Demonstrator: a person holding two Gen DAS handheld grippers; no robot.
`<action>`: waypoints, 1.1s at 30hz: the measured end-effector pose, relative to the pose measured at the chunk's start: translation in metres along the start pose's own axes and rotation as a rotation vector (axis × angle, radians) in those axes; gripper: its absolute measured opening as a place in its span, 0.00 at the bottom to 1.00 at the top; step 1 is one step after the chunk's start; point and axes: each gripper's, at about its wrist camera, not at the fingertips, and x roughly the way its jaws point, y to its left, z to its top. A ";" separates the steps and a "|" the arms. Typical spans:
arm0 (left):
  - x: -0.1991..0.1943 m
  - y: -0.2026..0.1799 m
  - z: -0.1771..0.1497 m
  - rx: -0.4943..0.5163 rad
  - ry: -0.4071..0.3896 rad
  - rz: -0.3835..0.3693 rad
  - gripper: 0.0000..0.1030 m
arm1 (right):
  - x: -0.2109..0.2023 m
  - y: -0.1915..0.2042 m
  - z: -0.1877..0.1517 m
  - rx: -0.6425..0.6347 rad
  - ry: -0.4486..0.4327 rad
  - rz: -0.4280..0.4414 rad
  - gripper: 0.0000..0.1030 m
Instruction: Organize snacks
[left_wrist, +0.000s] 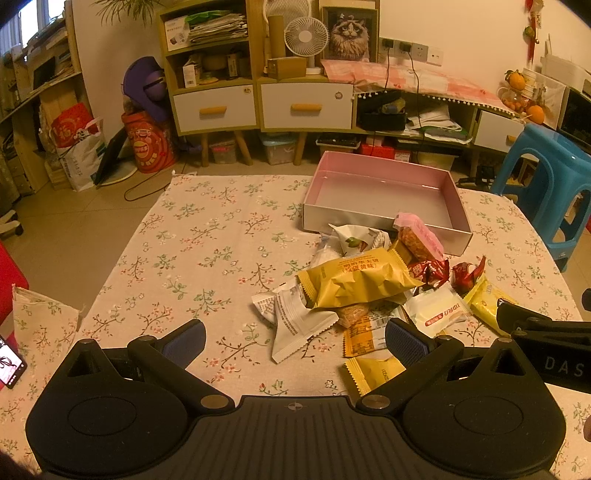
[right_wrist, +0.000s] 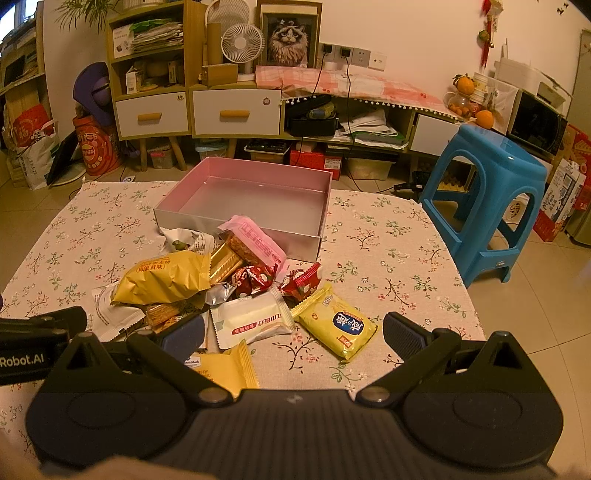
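Left gripper (left_wrist: 295, 341) and right gripper (right_wrist: 293, 334) hover level — fingers (right_wrist: 400, 334) spread — before snacks (right_wrist: 207, 291).

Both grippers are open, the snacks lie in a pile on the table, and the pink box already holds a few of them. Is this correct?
One detail is wrong: the pink box holds nothing, as the right wrist view shows. Both the left gripper and right gripper are open, and the snacks lie piled before the box.

Warm, dim yellowish indoor light, soft shadows, sharp focus, strong fisheye bending at edges.
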 end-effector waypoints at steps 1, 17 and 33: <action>0.000 0.000 0.000 -0.001 0.000 0.000 1.00 | 0.000 0.000 0.000 0.000 0.000 0.000 1.00; -0.001 -0.002 0.002 0.002 0.002 0.002 1.00 | 0.000 0.000 0.000 0.002 0.003 -0.004 1.00; 0.007 -0.001 -0.002 0.013 0.021 0.003 1.00 | 0.004 0.000 -0.003 0.004 0.016 0.010 1.00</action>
